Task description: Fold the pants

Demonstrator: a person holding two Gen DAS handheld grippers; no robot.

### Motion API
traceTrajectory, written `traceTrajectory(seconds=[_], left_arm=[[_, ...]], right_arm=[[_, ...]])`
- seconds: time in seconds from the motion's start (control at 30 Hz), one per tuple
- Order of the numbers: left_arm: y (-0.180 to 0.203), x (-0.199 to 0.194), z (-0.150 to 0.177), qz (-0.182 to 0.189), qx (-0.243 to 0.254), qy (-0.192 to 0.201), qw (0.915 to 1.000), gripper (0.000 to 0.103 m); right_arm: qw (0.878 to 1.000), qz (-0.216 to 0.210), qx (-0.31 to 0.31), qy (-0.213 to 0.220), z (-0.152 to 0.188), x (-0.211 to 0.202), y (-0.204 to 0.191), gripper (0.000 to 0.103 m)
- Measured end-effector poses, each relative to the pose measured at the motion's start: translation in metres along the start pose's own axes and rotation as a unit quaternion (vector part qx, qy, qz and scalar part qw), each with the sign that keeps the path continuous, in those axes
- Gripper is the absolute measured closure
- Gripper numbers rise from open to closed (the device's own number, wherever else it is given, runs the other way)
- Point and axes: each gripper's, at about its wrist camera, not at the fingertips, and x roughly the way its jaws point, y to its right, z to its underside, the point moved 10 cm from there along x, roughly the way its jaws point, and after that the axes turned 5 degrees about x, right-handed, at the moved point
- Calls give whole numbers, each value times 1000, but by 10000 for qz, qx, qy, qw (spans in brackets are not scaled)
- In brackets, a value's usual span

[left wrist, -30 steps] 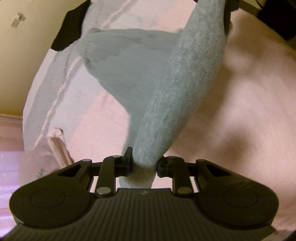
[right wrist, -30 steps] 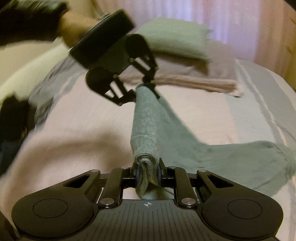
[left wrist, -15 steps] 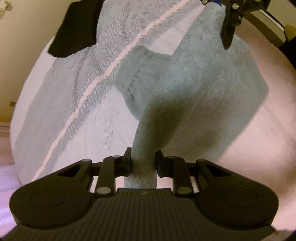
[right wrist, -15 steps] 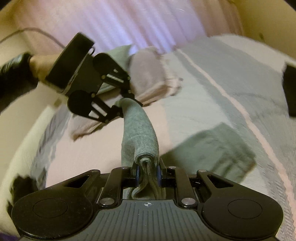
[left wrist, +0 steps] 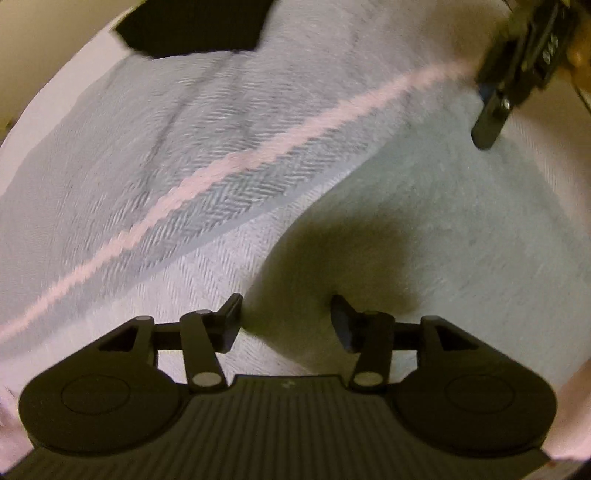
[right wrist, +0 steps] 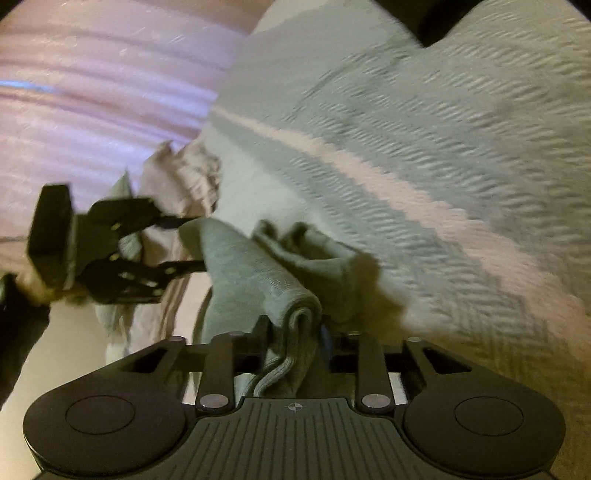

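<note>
My right gripper [right wrist: 293, 332] clamps a bunched fold of the grey pants [right wrist: 255, 273], which lie on the herringbone blanket [right wrist: 461, 147]; my left gripper [left wrist: 286, 319] hangs spread apart, empty, over the blanket.

Bed [left wrist: 184, 155] with grey herringbone cover, pink stripe [left wrist: 280, 147], grey pants [right wrist: 258, 273], black item [left wrist: 192, 26] on it

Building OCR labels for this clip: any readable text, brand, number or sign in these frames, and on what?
No readable text.
Pale marks on the right gripper, seen from the left wrist: too blurred to read.
Crosshair symbol on the same gripper's body: a sign, no letters.
</note>
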Motion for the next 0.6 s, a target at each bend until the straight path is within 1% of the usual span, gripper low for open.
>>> traceTrajectory(seconds=[0.03,0.07,0.13,0.17,0.2,0.23,0.27,0.3,0.33,0.37,0.43,0.5,0.6], left_arm=[[-2,-6,2,-4,-171,51,9998,56],[-4,-15,6,10,-410,149,9990,56],[-5,-35,13,94,-846,379,9957,56],[-5,-39,13,145,-1022,472,9935,56],[-5,-44,14,201,-1204,571,9909,56],[-5,-45,14,291,-1387,661,9877,56],[-4,-43,12,375,-1554,735,9844,57],[-4,-39,8,444,-1646,793,9822,57],[-3,-32,4,505,-1711,841,9804,58],[-3,-24,0,504,-1745,842,9797,59],[-6,-2,-9,503,-1812,847,9785,60],[-9,22,-16,555,-1851,785,9780,60],[-11,53,-23,561,-1869,760,9778,56]], right_arm=[[9998,174,-23,81,1,-8,-1,65],[9988,399,-138,244,1,-20,-6,64],[9937,675,-622,640,2,-39,-28,64],[9888,779,-946,853,4,-51,-45,64],[9858,786,-1134,959,7,-57,-58,64],[9839,675,-1314,1003,11,-57,-75,64],[9831,587,-1451,948,15,-50,-88,64],[9822,507,-1611,823,20,-39,-98,64],[9798,458,-1772,800,21,-27,-105,64],[9772,488,-1951,682,24,-14,-108,64],[9721,758,-2161,514,23,10,-99,64],[9699,1049,-2143,488,15,24,-78,64],[9733,1101,-1955,472,6,28,-44,64]])
